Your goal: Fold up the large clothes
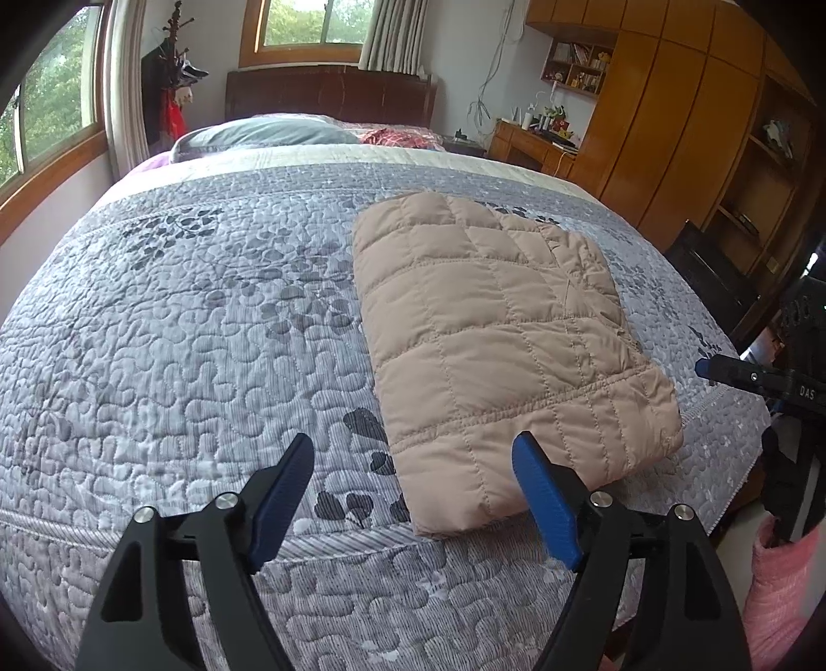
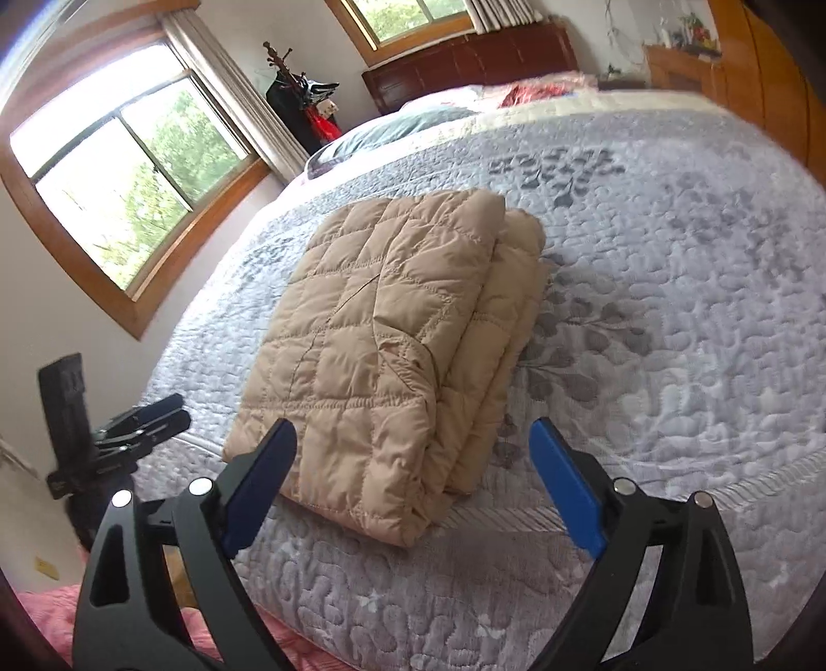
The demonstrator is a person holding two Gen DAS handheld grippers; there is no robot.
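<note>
While both claws gape empty | jacket folded on quilt | layered edge seemingly right-wrist only

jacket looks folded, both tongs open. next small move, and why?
Probably back both tongs off and leave it. The tan quilted jacket lies as a compact stacked rectangle on the grey bedspread. The left tongs and right tongs stand open with nothing pinched. At most, nudge the slightly offset layers along its right edge flush.

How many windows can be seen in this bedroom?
2. One window is in the side wall beside the bed; the other window is above the headboard. More may be hidden outside the views.
</note>
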